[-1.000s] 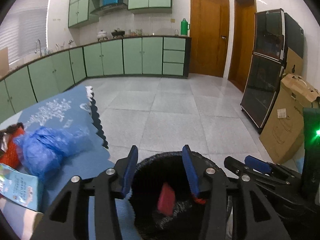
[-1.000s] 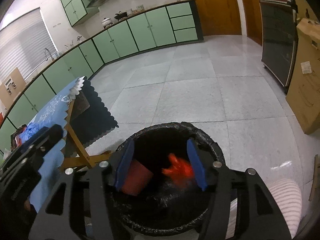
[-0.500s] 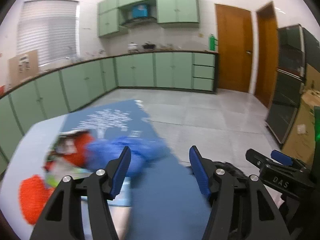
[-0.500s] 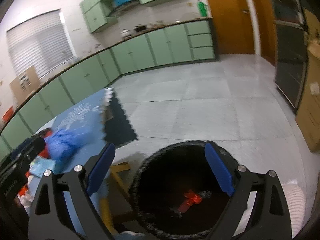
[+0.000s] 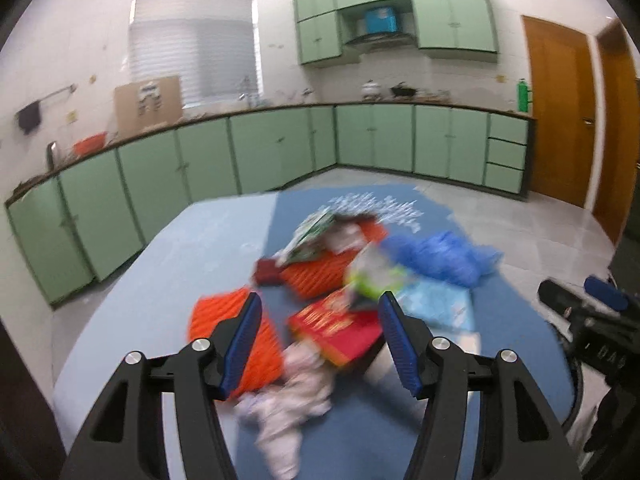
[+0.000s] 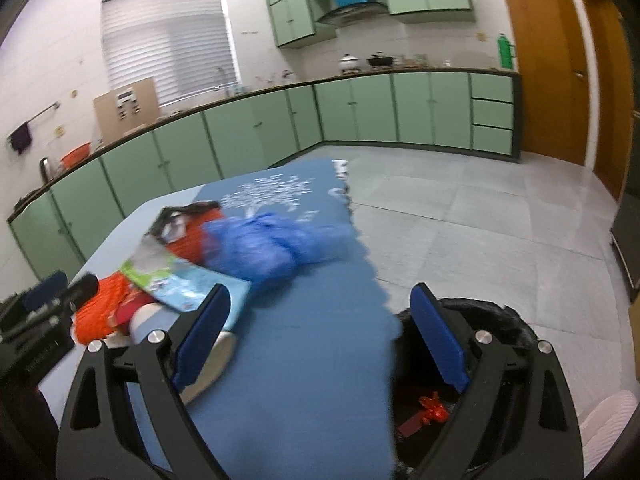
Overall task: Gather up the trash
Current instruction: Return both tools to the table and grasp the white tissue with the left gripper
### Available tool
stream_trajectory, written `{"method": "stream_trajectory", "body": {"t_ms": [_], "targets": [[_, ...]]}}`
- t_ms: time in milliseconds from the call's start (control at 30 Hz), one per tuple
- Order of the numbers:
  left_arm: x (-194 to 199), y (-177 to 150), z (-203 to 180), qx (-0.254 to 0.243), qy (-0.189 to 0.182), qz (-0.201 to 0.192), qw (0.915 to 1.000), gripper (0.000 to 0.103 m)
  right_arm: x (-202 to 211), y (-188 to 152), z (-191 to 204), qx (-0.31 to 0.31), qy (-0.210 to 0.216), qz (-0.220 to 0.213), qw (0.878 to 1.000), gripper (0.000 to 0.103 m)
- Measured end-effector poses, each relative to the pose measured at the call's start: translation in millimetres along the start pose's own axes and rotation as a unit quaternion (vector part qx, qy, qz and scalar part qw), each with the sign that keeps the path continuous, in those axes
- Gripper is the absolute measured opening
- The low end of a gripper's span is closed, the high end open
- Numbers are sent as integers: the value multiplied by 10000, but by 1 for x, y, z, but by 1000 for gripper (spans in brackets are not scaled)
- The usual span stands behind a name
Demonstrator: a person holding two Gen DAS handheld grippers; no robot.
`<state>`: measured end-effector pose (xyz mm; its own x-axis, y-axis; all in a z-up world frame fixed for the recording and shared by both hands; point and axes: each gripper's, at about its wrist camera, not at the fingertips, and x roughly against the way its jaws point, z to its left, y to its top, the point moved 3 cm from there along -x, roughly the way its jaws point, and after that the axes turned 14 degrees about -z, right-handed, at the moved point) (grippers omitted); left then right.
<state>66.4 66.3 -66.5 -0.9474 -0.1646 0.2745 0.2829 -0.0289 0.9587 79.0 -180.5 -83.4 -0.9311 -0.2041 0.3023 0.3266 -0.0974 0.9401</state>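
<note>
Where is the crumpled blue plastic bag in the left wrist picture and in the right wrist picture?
Left wrist view: the blue plastic bag lies right of centre, at the right end of the trash pile on the table.
Right wrist view: the same bag lies left of centre, above the right gripper.
Shared landmark: the green bottle on the counter, beside the wooden door.

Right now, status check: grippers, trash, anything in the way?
Left gripper open, empty, over trash pile. Right gripper open, empty, jaws just widened. Black bin holds red scraps. Nothing in the way.
</note>
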Motion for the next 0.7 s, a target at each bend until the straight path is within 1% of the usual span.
{"method": "stream_trajectory", "body": {"t_ms": [100,167,267,367,500,700], "targets": [[2,-13,22,141,146,188,9996,60,3,1,15,141,111,-31,9998,89],[4,-17,29,180,182,195,9995,60,4,0,25,220,172,-31,9996,89],[7,-24,31,154,172,245,9994,60,4,-3,35,278,228,-7,9994,89],[5,-30,29,161,165,375,9990,60,5,-4,41,344,240,-20,9991,89],[3,-39,27,144,192,518,9984,60,4,-4,42,357,227,-5,9991,89],[-6,-48,23,130,232,839,9961,60,2,-8,42,372,214,46,9991,89]]}}
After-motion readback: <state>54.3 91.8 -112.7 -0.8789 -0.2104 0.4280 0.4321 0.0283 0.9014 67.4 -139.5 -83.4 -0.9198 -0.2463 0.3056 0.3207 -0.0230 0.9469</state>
